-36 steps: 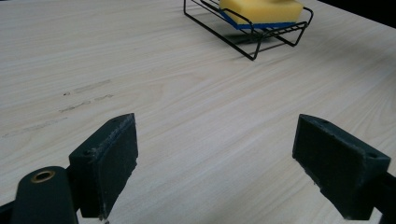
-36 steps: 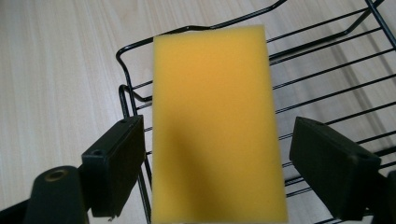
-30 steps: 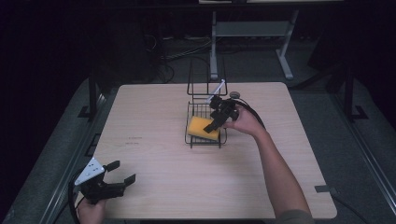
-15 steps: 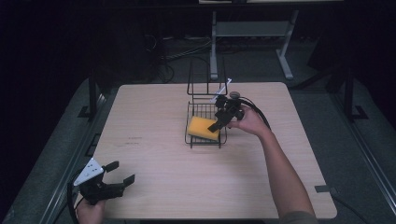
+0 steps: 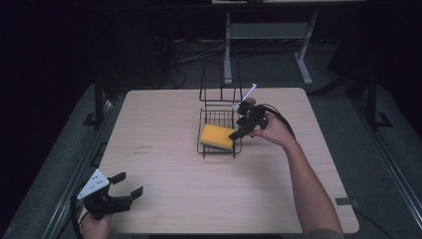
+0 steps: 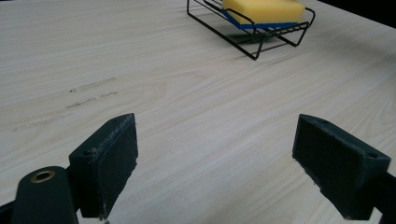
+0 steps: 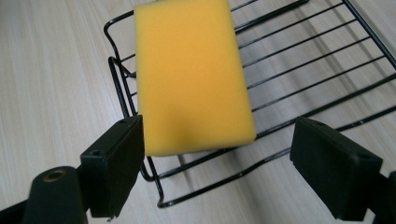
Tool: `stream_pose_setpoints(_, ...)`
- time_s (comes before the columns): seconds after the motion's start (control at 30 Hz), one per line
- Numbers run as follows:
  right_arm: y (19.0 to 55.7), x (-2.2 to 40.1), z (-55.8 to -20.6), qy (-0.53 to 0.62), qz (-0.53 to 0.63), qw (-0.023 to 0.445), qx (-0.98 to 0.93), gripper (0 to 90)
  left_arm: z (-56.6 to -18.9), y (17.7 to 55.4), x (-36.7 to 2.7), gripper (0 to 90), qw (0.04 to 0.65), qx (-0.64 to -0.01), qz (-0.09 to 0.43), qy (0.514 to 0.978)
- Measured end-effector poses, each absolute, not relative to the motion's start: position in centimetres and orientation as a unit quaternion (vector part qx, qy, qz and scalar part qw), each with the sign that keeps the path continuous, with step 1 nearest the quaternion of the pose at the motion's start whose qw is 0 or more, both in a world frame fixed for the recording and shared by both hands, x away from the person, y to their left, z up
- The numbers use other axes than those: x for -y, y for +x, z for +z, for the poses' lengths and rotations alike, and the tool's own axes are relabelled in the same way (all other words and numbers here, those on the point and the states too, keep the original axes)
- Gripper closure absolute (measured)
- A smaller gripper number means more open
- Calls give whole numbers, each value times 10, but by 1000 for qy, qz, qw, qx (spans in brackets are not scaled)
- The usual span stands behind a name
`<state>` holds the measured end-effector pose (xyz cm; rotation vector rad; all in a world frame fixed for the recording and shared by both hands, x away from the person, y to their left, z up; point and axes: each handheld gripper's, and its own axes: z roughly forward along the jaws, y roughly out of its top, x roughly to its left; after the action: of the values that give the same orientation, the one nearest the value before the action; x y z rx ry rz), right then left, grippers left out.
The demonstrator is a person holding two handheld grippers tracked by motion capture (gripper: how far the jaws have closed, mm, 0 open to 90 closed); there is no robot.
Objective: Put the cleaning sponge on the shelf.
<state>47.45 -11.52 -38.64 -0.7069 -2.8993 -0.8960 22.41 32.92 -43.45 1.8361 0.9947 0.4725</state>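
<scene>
A yellow sponge (image 5: 217, 136) with a blue underside lies flat in the black wire rack (image 5: 217, 130), toward the rack's 9 o'clock side, a little past the table's centre toward 1 o'clock. The rack stands on the pale wooden table (image 5: 164, 119), with its tall wire back at 12 o'clock.

The right gripper (image 5: 240, 130) hangs just over the rack's 3 o'clock edge, tilted down toward the sponge, its jaws spread wide and holding nothing. In the right gripper view the sponge (image 7: 191, 74) sits between and beyond the two jaws, apart from both. The person's right forearm (image 5: 308, 184) reaches in from 5 o'clock, stretched diagonally across the table, the hand wrapped around the gripper's body.

The left gripper (image 5: 128, 185) rests at the table's 7 o'clock corner, held low in the left hand, pointing toward 3 o'clock. Its jaws are also spread wide with only bare tabletop between them, well apart from the rack (image 6: 252, 28).
</scene>
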Motion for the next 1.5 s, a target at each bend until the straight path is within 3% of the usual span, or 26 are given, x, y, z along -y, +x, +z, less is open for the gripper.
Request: stream_pose_setpoints(1.5, 427, 183, -399, -269, -267, 4, 926, 175, -436, 224, -327, 134, 474, -409, 193, 755)
